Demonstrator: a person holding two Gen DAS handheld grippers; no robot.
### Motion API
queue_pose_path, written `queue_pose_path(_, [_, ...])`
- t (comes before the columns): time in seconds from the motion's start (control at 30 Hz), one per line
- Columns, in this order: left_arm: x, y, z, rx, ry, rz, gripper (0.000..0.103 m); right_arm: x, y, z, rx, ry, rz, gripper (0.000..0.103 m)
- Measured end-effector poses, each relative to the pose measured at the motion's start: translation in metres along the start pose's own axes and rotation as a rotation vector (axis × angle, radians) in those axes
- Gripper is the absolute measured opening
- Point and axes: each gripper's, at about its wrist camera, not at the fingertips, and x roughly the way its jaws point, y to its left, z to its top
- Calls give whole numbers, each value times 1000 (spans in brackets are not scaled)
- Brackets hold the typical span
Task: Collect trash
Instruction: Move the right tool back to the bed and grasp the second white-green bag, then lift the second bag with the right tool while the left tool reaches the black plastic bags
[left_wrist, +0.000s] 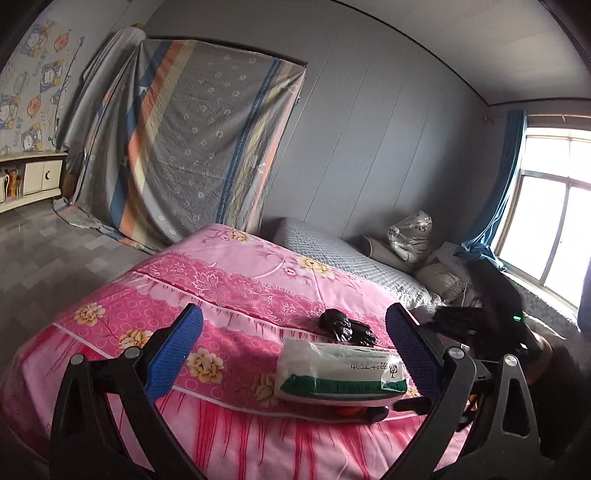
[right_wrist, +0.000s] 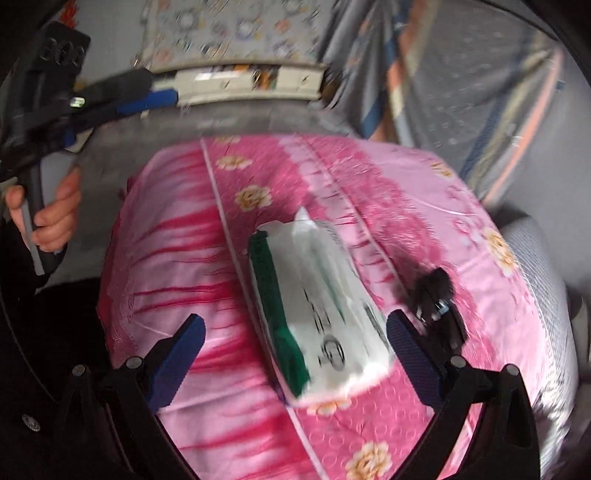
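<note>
A white and green tissue pack (left_wrist: 341, 373) lies on the pink floral bedspread (left_wrist: 221, 280). A crumpled black plastic bag (left_wrist: 345, 328) lies just behind it. My left gripper (left_wrist: 295, 350) is open and empty above the bed, with the pack near its right finger. My right gripper (right_wrist: 295, 354) is open and empty, low over the bed, with the tissue pack (right_wrist: 321, 317) between its fingers. The black bag (right_wrist: 434, 291) sits just beyond its right fingertip. The view is motion-blurred. The left gripper (right_wrist: 147, 99) shows at upper left, held by a hand (right_wrist: 51, 214).
A grey quilted mattress (left_wrist: 332, 251) with pillows and a plastic-wrapped bundle (left_wrist: 410, 236) lies beyond the bedspread, under a window (left_wrist: 554, 206). A striped sheet (left_wrist: 192, 136) covers furniture by the far wall. A white cabinet (left_wrist: 33, 177) stands at left. Orange and dark items (left_wrist: 365, 411) peek out under the pack.
</note>
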Motion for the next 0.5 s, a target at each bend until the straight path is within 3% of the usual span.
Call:
queue_pose_path(0.27, [4,34,-10,-65,30,-4,95,64,-11,35,-105,229,79,95])
queue_pose_path(0.5, [8,57,-17,-120,50,26,95,114,-20,34,-92,363,108,95])
